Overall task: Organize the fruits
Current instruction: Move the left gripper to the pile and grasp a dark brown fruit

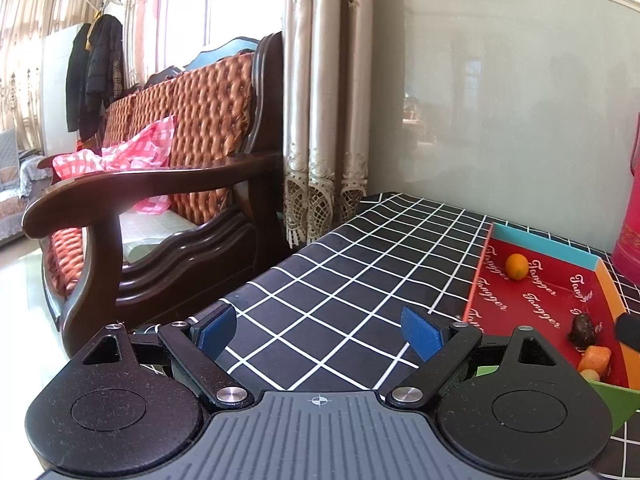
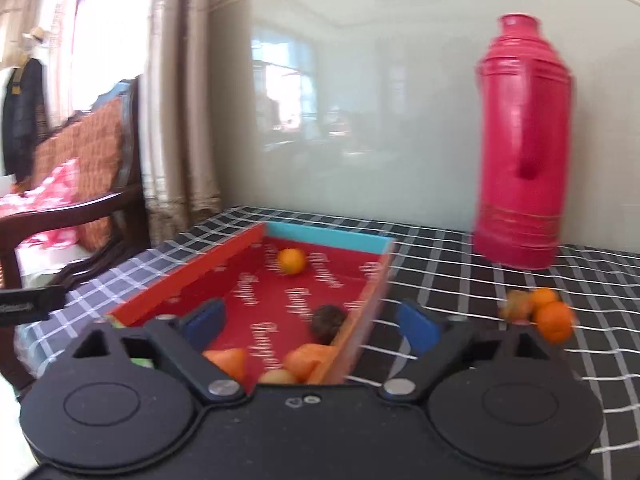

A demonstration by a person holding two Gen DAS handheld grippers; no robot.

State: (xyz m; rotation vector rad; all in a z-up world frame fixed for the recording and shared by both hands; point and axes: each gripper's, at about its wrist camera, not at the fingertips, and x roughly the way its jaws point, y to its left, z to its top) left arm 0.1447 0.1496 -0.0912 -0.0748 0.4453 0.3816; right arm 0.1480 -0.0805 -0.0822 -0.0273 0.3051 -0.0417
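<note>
A red cardboard tray with a blue far wall lies on the black checked tablecloth. Inside it are a small orange, a dark brown fruit and several orange and yellowish fruits at its near end. Loose oranges lie on the cloth right of the tray. My right gripper is open and empty, above the tray's near right corner. My left gripper is open and empty over the cloth, left of the tray; the small orange and dark fruit show there.
A tall red thermos stands at the back right of the table, against the glossy wall. A wooden sofa with orange cushions and a pink checked cloth stands off the table's left edge, beside curtains.
</note>
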